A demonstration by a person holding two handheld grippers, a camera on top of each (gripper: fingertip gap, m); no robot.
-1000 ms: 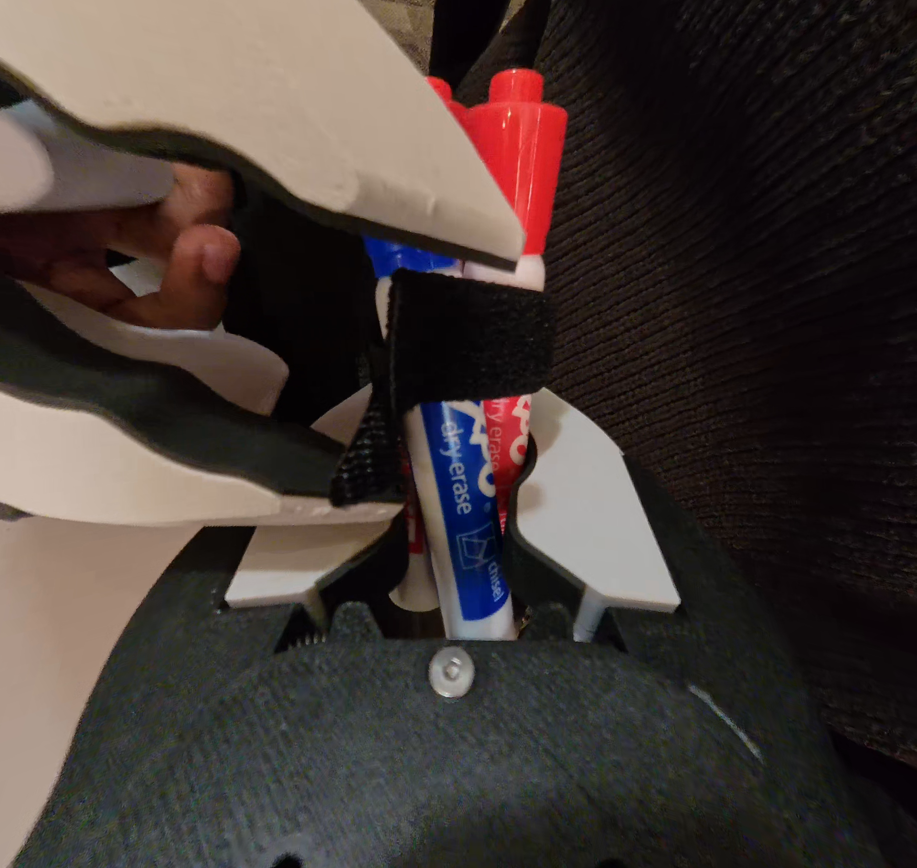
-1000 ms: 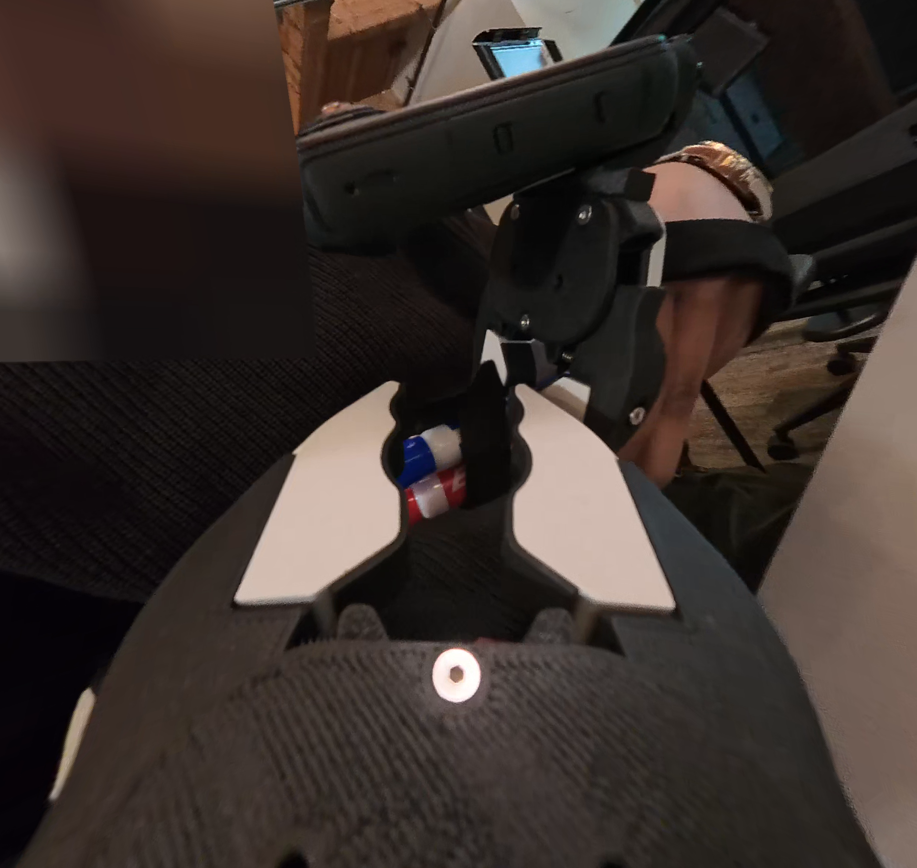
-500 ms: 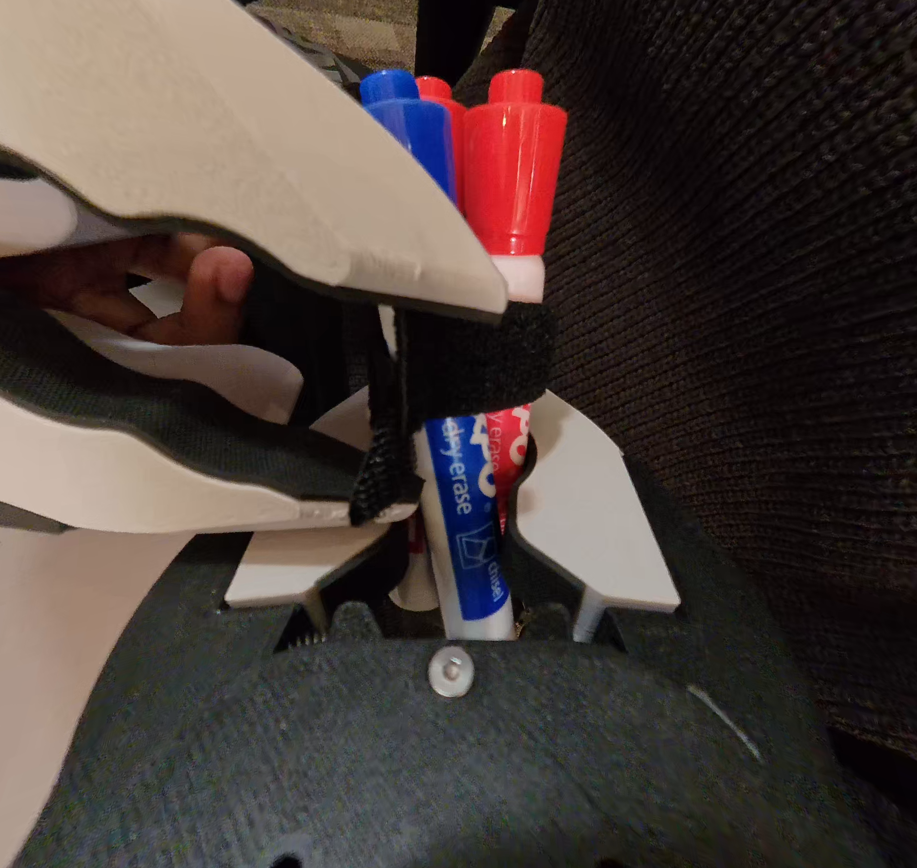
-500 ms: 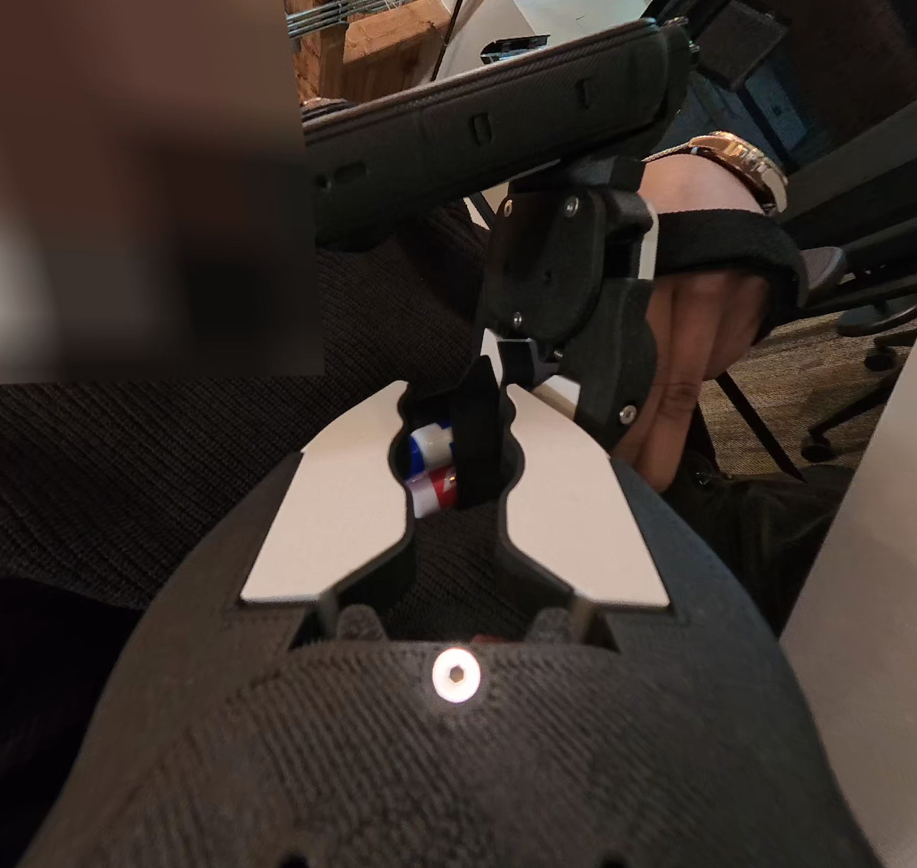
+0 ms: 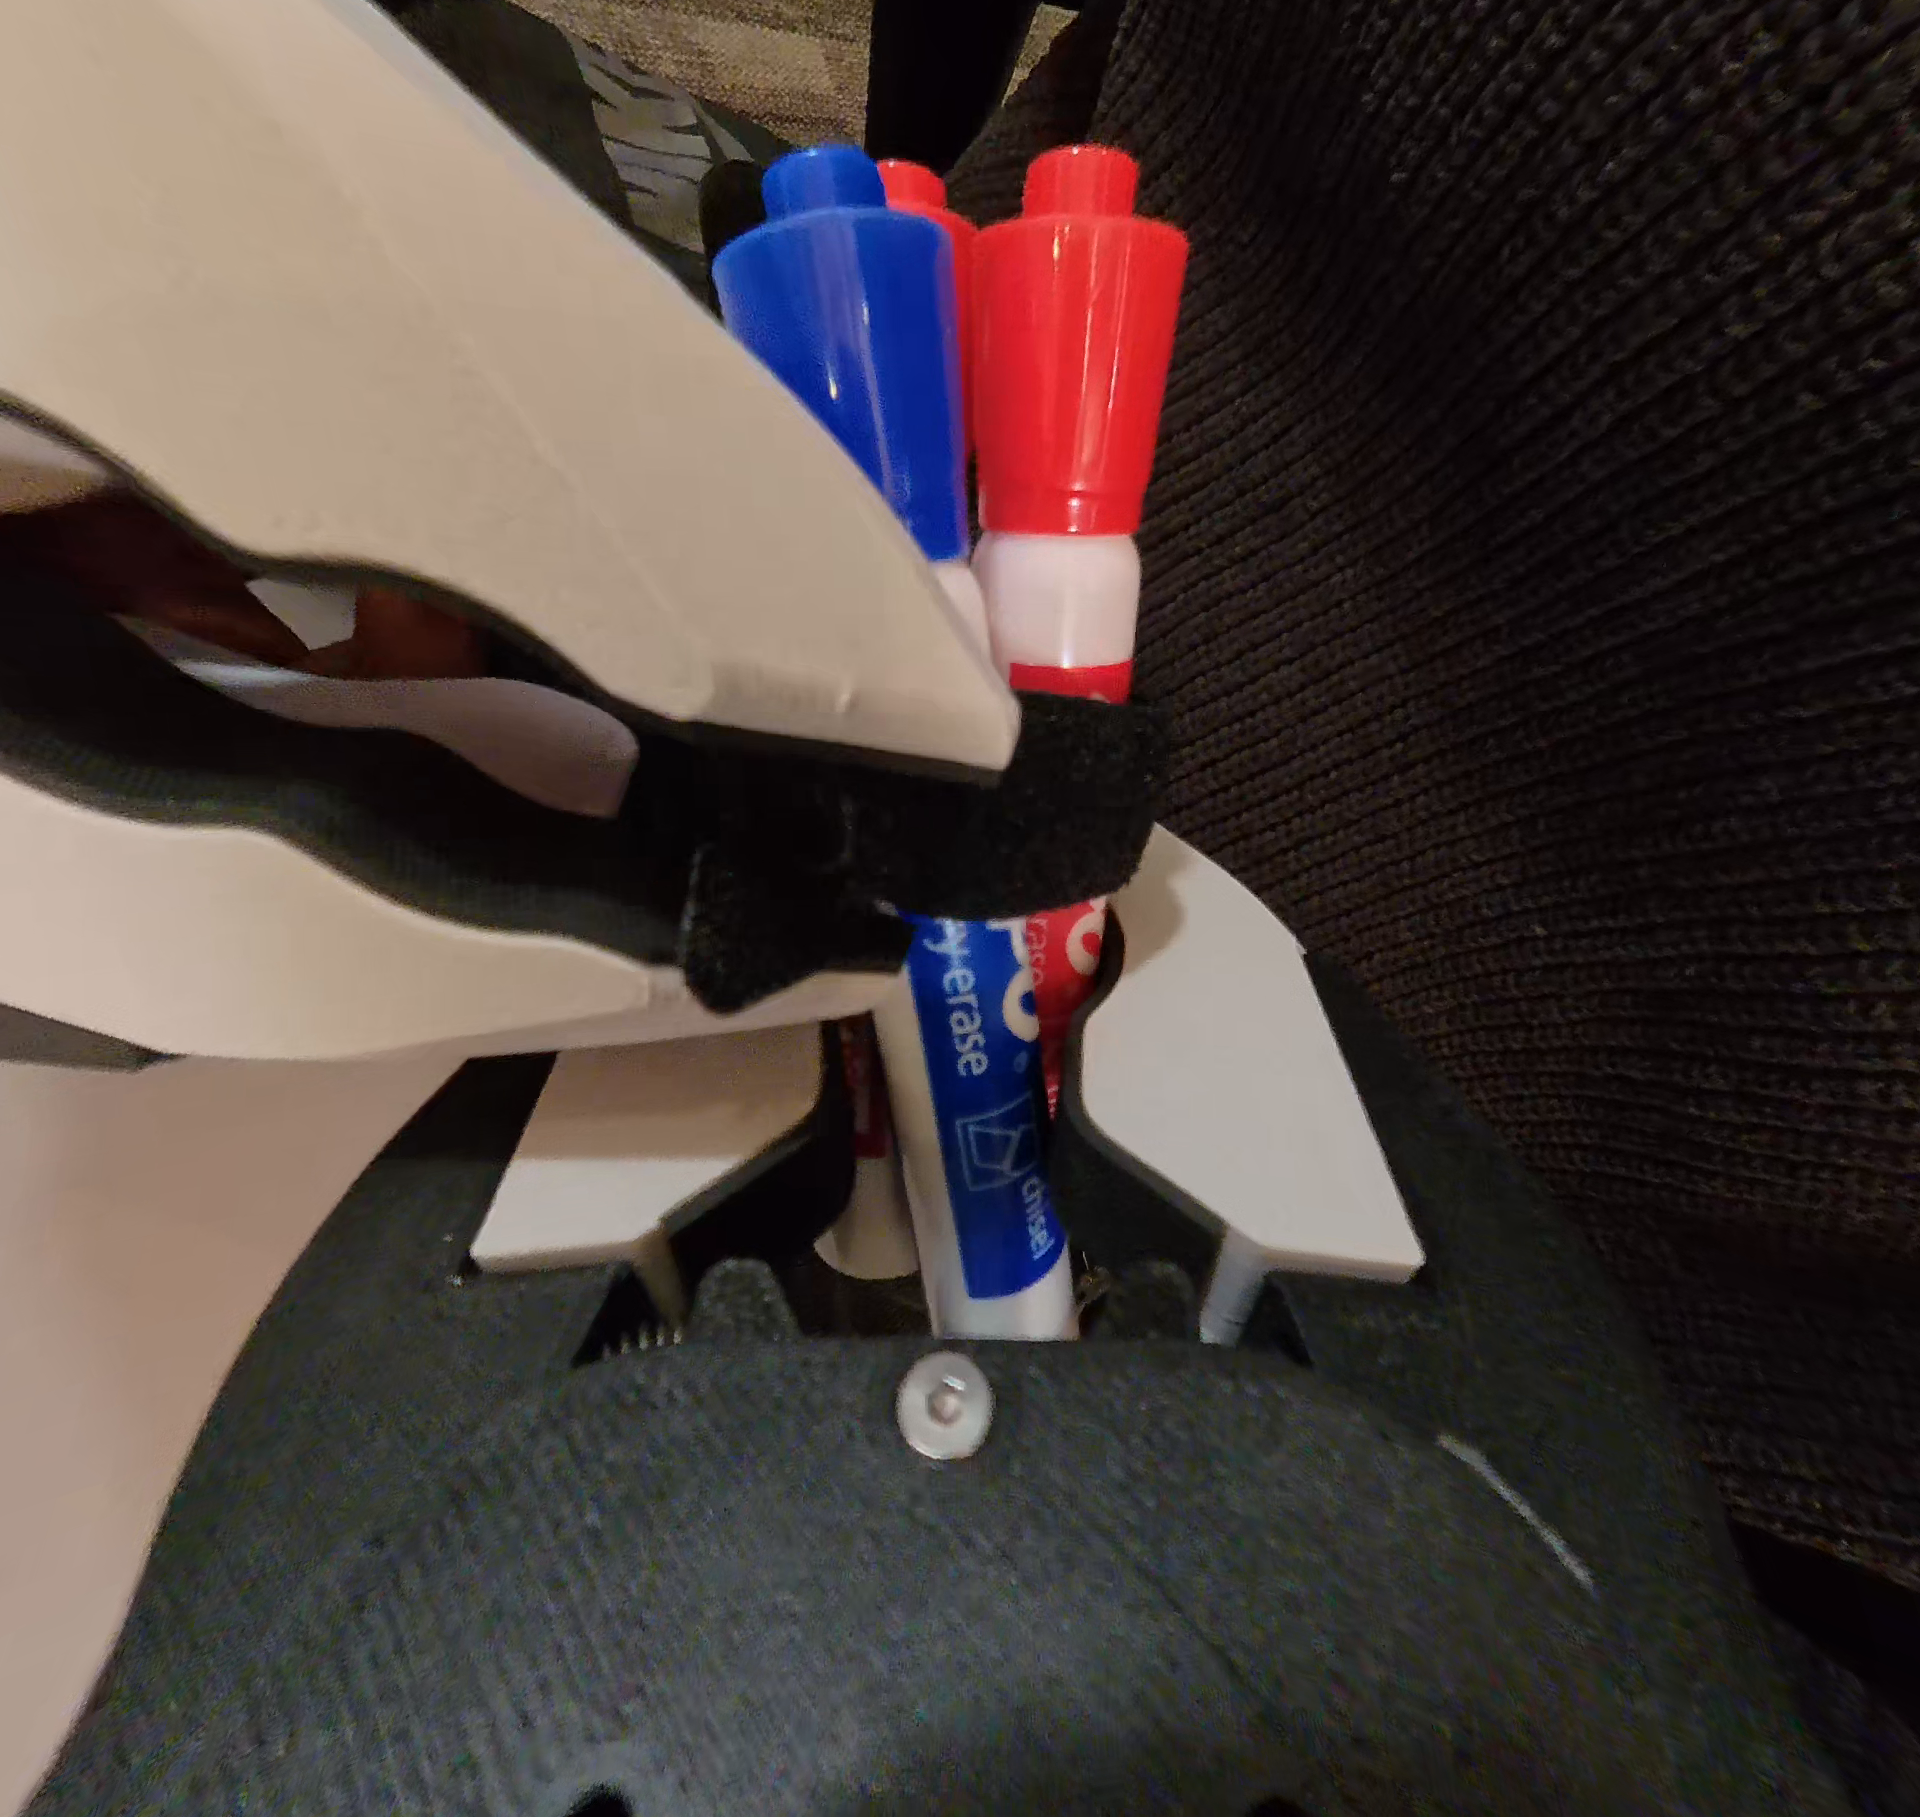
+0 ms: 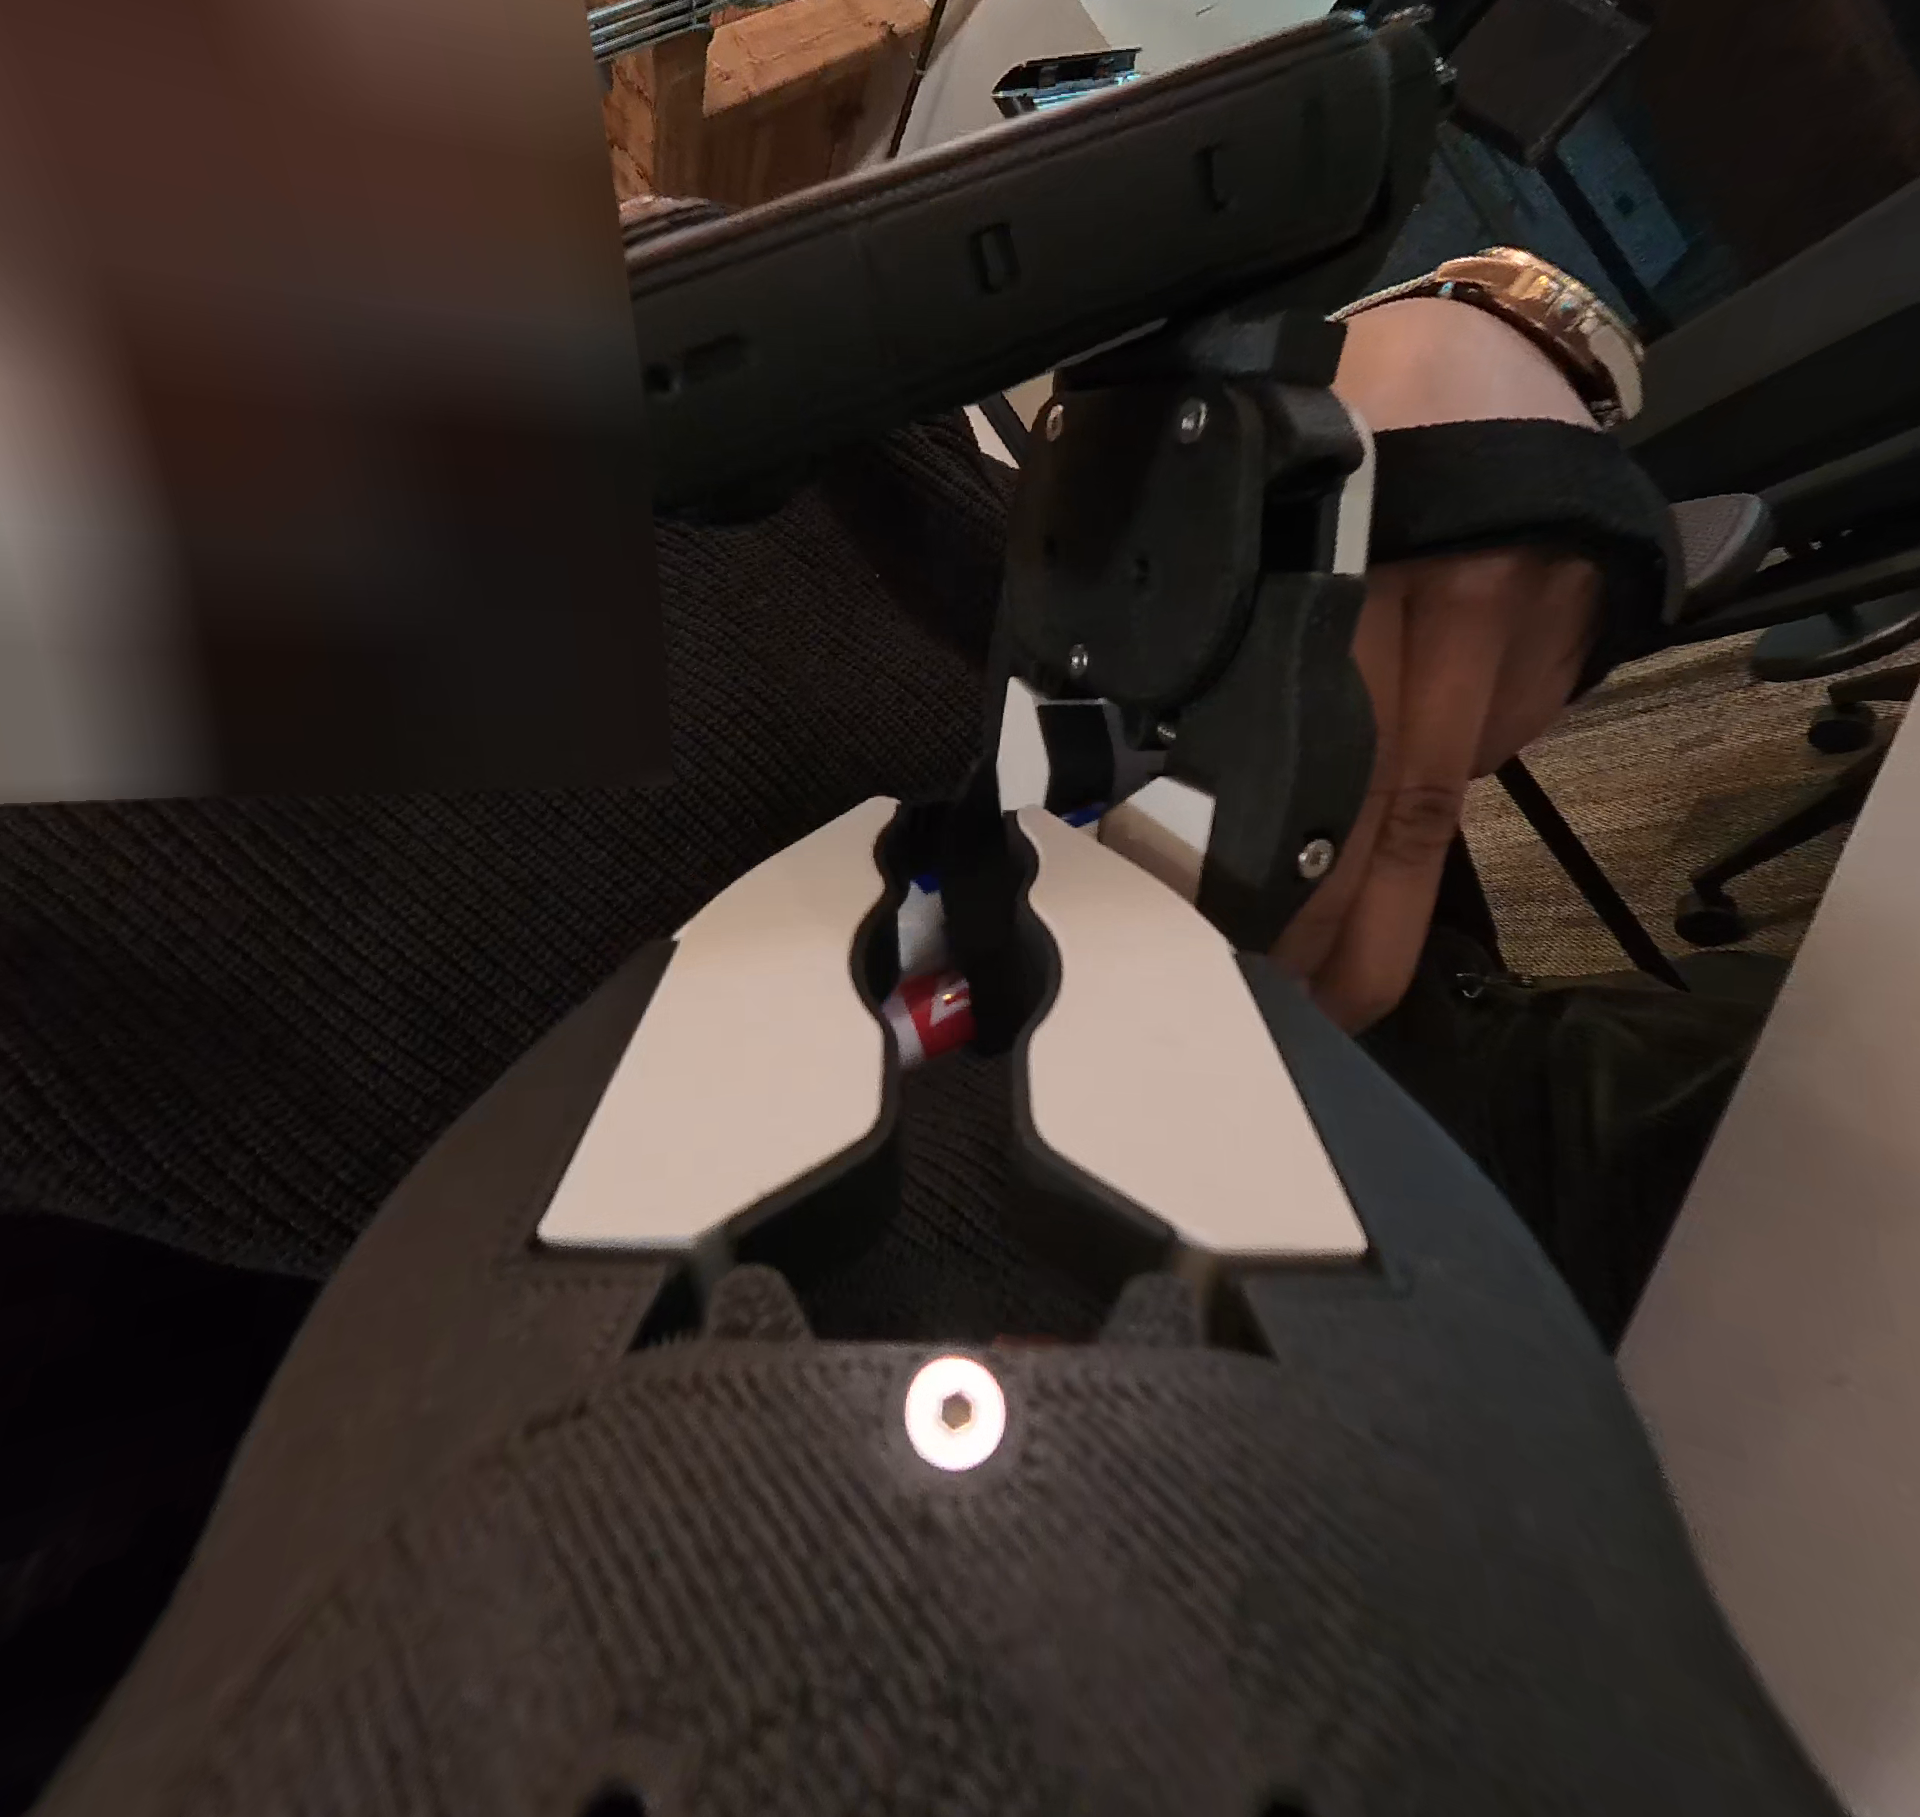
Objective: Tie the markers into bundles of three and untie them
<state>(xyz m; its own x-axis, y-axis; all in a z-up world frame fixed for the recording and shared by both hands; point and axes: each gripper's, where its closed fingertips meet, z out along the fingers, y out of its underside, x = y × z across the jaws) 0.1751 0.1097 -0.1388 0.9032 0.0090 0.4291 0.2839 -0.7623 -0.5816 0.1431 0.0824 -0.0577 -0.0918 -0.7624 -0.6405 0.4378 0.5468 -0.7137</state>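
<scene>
My left gripper (image 5: 997,988) is shut on a bundle of dry-erase markers and holds it upright. A blue cap (image 5: 852,365) and a red cap (image 5: 1075,365) show on top, with a second red cap behind. A black hook-and-loop strap (image 5: 1029,811) wraps the bundle. My right gripper (image 5: 810,874) comes in from the left and is shut on the strap's loose tab. In the right wrist view my right gripper (image 6: 956,832) pinches the strap (image 6: 987,936), with a red marker barrel (image 6: 930,1014) behind. The left gripper's black body (image 6: 1143,572) is held by a hand (image 6: 1455,645).
Dark knitted cloth (image 5: 1558,624) fills the right and the space behind the bundle, and shows in the right wrist view (image 6: 312,988). A white table edge (image 6: 1818,1248) stands at the right. An office chair base (image 6: 1849,687) sits on carpet beyond.
My right gripper has slid down along the bundle, uncovering the blue cap, and its jaws have closed in on the strap. The left gripper still holds the markers.
</scene>
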